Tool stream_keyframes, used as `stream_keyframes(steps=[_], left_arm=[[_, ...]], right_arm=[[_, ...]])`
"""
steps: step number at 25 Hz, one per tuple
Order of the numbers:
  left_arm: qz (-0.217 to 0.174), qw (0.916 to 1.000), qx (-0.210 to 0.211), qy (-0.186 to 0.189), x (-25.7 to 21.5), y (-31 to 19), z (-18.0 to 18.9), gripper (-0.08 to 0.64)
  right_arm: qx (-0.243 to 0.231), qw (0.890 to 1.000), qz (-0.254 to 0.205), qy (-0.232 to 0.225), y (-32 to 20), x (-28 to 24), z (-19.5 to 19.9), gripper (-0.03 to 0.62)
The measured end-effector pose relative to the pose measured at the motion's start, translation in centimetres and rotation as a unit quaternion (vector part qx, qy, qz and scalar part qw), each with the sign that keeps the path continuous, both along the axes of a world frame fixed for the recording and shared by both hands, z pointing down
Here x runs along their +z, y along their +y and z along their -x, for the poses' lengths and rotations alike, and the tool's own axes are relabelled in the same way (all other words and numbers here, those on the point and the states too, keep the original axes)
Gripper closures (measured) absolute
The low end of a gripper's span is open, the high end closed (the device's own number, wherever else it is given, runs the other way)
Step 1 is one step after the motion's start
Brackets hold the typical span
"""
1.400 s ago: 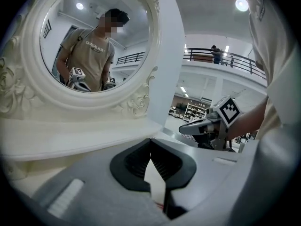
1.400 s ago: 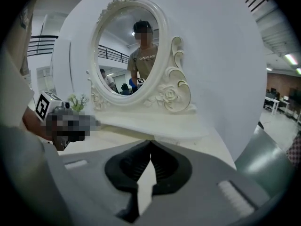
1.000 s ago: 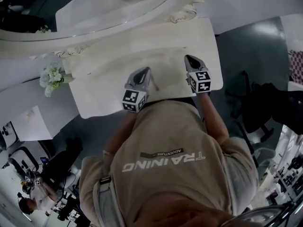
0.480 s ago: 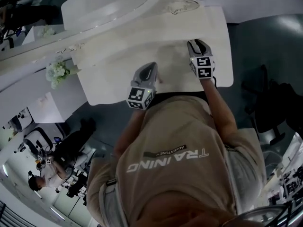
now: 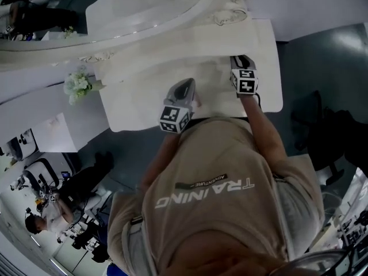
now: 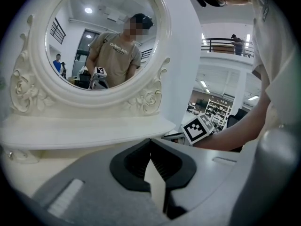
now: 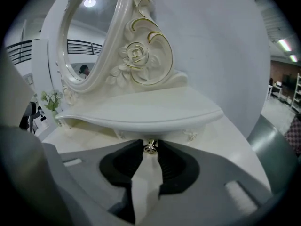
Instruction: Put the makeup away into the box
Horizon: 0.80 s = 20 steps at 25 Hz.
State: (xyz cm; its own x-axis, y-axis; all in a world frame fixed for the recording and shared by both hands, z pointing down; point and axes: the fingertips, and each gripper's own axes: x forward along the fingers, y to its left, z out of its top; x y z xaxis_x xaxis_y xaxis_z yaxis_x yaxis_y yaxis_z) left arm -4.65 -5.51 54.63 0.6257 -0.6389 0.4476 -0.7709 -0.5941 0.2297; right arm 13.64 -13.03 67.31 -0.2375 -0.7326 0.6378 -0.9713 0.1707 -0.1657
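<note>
Small metal knob [image 7: 150, 148] on the front of the white mirrored box [image 7: 155, 109], under its curved shelf — straight ahead of the right gripper [image 7: 150, 145], right between its tips. Jaws closing on the knob, pads just beside it on either side, no clear squeeze. Left gripper [image 6: 150, 142] to the left of the right one, tips pressed together with nothing between — pointed at the box's oval mirror [image 6: 101, 36] ahead and above. Both over the white counter [image 5: 144, 102].
</note>
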Motion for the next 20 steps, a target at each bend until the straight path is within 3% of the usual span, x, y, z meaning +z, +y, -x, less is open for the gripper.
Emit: stream_keyframes(steps=[11,20], left_arm=[[0.0,0.9958,-0.081,0.043,-1.0,1.1,5.7,0.554],[-0.015,0.9958,-0.078,0.046,-2.0,2.3,7.4,0.554]], right_arm=[[-0.017,1.0,0.016,0.017,2.8,-0.3,-0.2,0.488],[-0.019,0.999,0.033,0.028,6.6,-0.4,-0.3,0.488]])
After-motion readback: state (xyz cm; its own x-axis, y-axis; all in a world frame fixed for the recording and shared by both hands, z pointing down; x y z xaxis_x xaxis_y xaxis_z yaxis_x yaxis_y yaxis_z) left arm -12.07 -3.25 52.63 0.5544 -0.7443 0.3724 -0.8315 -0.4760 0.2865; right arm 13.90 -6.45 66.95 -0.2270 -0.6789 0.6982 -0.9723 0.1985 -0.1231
